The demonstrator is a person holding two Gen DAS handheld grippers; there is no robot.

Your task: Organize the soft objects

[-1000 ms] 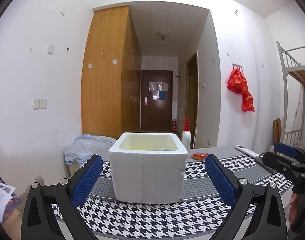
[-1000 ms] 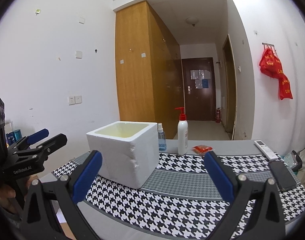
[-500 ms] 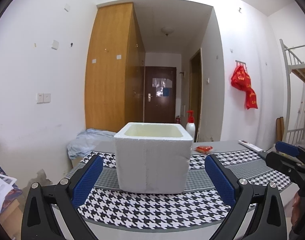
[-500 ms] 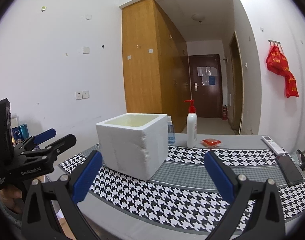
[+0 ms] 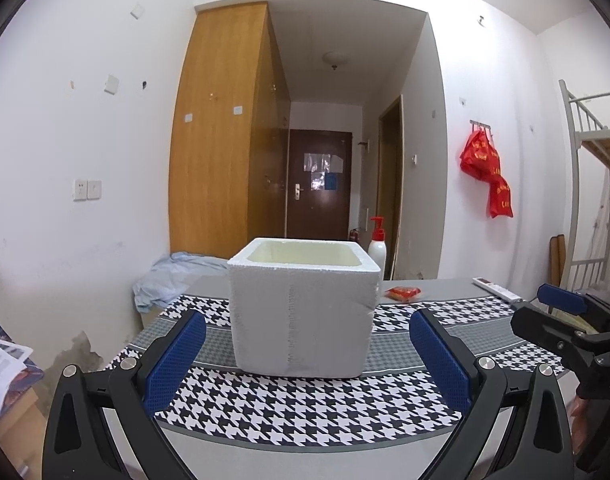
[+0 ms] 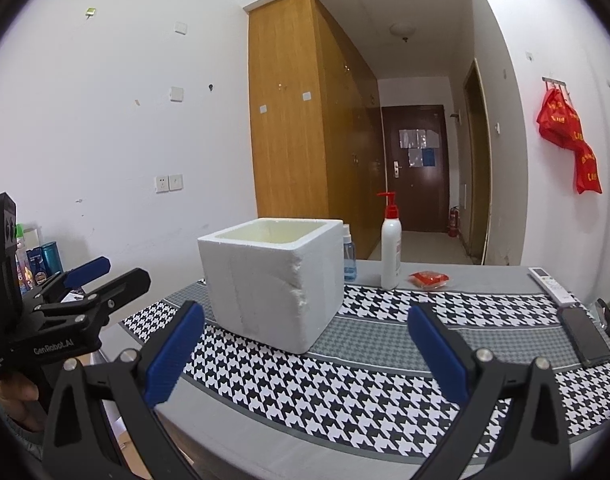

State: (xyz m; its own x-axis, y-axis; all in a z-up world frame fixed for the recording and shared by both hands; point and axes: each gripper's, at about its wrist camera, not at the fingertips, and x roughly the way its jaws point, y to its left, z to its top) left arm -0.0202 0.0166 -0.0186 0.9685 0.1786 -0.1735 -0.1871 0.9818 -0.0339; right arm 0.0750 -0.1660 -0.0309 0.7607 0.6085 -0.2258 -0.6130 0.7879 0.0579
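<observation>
A white foam box (image 5: 303, 306) (image 6: 275, 278) stands open-topped on the houndstooth cloth (image 5: 305, 400) (image 6: 365, 384) of a table. Its inside is not visible. My left gripper (image 5: 305, 356) is open and empty, held back from the box's near side. My right gripper (image 6: 305, 352) is open and empty too, to the right of the box and short of it. Each gripper shows at the edge of the other's view: the right gripper (image 5: 565, 320), the left gripper (image 6: 85, 292). A small red packet (image 5: 403, 293) (image 6: 429, 279) lies behind the box.
A white pump bottle with a red top (image 6: 391, 254) (image 5: 377, 248) and a small blue spray bottle (image 6: 349, 260) stand behind the box. A remote (image 6: 551, 286) and a dark phone (image 6: 583, 334) lie at the right. Light blue cloth (image 5: 173, 280) is heaped beyond the table's left end.
Both grippers have drawn back and tilted up a little, so the box looks smaller and lower in both views. Both stay open and empty.
</observation>
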